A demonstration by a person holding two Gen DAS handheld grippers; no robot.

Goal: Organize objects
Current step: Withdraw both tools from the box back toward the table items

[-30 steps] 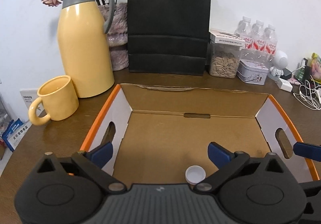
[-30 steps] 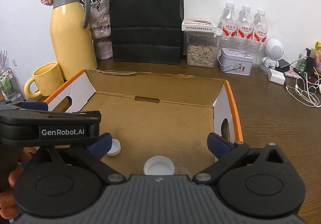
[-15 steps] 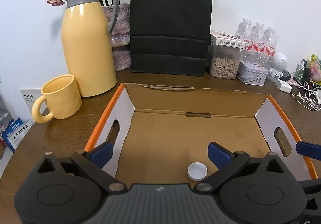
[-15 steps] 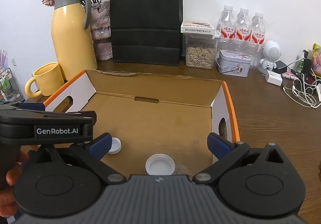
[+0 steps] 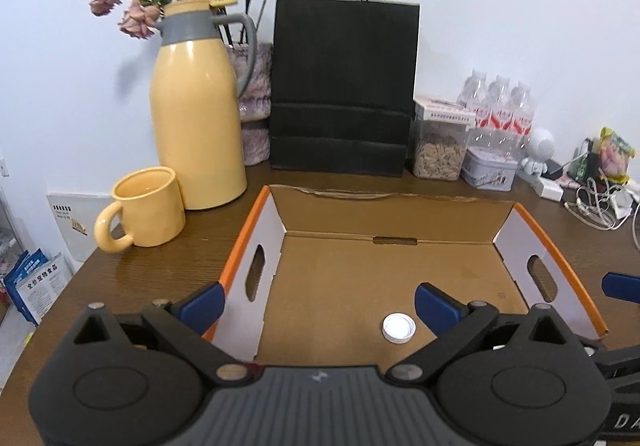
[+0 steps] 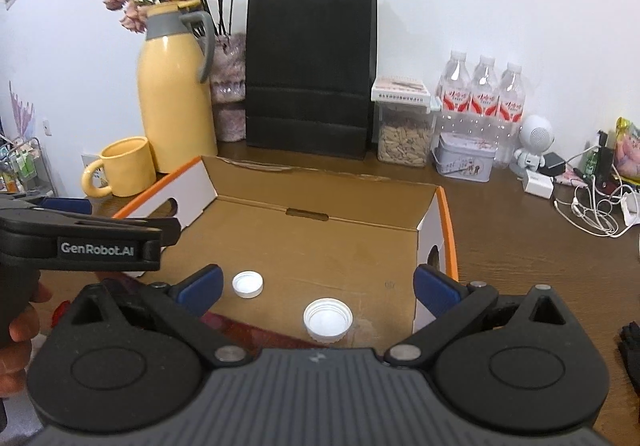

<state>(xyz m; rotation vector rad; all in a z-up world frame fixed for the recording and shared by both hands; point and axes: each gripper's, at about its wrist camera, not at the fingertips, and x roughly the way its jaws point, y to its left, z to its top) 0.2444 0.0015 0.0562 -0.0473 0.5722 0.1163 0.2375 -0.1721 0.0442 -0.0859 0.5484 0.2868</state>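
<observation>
Both grippers hover at the near edge of the cardboard box (image 6: 320, 182), and nothing is held: the left gripper (image 5: 318, 296) has its fingers wide apart, and so does the right gripper (image 6: 316, 282). Low in the right wrist frame, two white caps lie on the box floor, the larger cap (image 6: 328, 320) at centre, the smaller cap (image 6: 248, 284) left of it. They look light, rigid and slick, so pinch across the ribbed rim.
</observation>
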